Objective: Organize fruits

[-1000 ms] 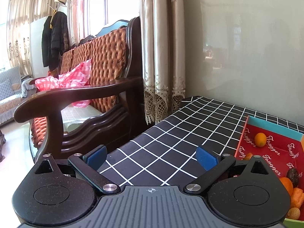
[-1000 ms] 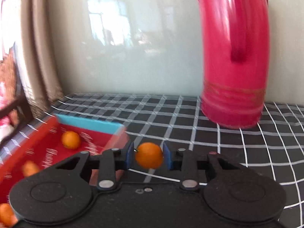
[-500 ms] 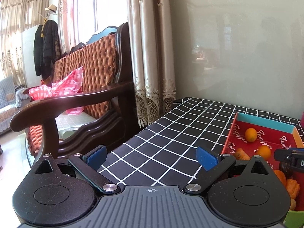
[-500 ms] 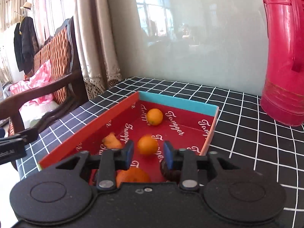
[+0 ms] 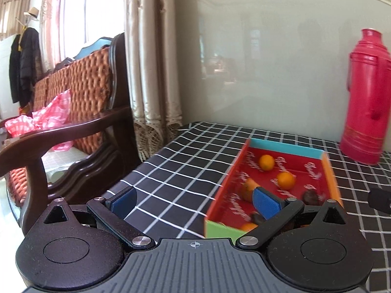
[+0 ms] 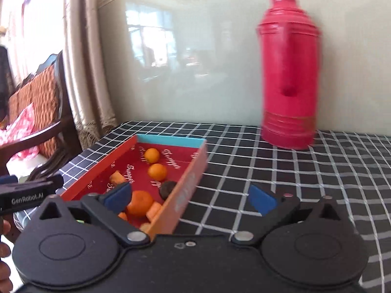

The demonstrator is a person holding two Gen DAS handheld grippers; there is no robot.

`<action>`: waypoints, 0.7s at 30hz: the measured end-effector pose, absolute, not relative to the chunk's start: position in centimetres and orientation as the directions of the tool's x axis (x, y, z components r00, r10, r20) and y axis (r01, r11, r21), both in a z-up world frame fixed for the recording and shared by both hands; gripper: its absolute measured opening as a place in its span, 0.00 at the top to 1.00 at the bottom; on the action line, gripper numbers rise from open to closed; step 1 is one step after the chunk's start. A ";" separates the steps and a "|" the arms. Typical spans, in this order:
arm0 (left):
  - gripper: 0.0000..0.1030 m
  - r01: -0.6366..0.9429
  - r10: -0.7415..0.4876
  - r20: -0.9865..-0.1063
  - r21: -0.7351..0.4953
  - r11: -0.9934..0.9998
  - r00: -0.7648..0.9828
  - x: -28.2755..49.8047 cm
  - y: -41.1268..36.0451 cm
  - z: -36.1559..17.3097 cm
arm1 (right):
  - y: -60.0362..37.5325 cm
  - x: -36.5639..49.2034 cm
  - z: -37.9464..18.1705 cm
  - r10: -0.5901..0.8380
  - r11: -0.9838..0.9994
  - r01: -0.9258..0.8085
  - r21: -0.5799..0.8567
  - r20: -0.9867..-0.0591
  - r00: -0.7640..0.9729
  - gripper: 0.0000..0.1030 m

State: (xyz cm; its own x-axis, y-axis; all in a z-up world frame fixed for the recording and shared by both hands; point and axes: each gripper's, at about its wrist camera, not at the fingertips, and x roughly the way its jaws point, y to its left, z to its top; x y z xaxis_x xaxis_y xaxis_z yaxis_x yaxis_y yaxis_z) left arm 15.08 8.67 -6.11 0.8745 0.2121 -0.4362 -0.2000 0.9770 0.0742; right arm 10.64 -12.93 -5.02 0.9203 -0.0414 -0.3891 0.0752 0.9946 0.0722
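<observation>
A red cardboard box (image 6: 190, 188) (image 5: 223, 193) lies on the checked tablecloth. It holds two small oranges (image 6: 152, 155) (image 6: 157, 171), a bigger orange (image 6: 139, 202), a dark round fruit (image 6: 168, 189) and orange chunks (image 6: 116, 178). My right gripper (image 6: 190, 198) hangs over the box's near right corner. Its jaws are opening wide, with no fruit between them and only the box wall showing below. My left gripper (image 5: 194, 202) is open and empty at the box's near left side. In the left wrist view I see the small oranges (image 5: 266, 162) (image 5: 286, 180) and the dark fruit (image 5: 310, 196).
A tall red thermos (image 6: 289, 73) (image 5: 366, 97) stands at the back right against the wall. A wooden armchair (image 5: 73, 127) with a pink bag and curtains stands left of the table edge. A hand (image 6: 5, 244) holds the left gripper's body (image 6: 29, 193).
The right gripper carried a small orange over the box, let it go there, opened wide and drew back. The left wrist view swung right, bringing the box and thermos into sight.
</observation>
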 end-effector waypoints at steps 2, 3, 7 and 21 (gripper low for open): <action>0.00 -0.179 0.196 -0.448 0.081 0.981 0.872 13.6 7.9 -5.3 | -13.1 9.3 -4.6 -0.065 0.990 0.109 0.091 -0.398 0.915 0.06; 0.00 -0.167 0.188 -0.452 0.087 0.982 0.872 12.8 7.6 -4.9 | -13.0 8.7 -4.4 -0.067 0.988 0.116 0.098 -0.403 0.913 0.06; 0.00 -0.145 0.186 -0.437 0.125 0.982 0.880 9.6 6.4 -3.3 | -12.3 6.0 -3.4 -0.096 0.984 0.148 0.095 -0.411 0.906 0.06; 0.00 -0.123 0.145 -0.426 0.077 0.989 0.893 4.1 6.7 -0.4 | -10.0 0.9 -2.5 -0.127 0.986 0.157 0.049 -0.382 0.916 0.06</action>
State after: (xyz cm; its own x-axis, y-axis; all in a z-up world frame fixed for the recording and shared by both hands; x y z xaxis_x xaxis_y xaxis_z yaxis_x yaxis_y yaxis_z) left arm 4.08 6.72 -0.39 0.8933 0.1445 -0.4256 -0.1235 0.9894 0.0768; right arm 0.85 -9.97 -2.47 0.9155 -0.1266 -0.3819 0.1569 0.9864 0.0491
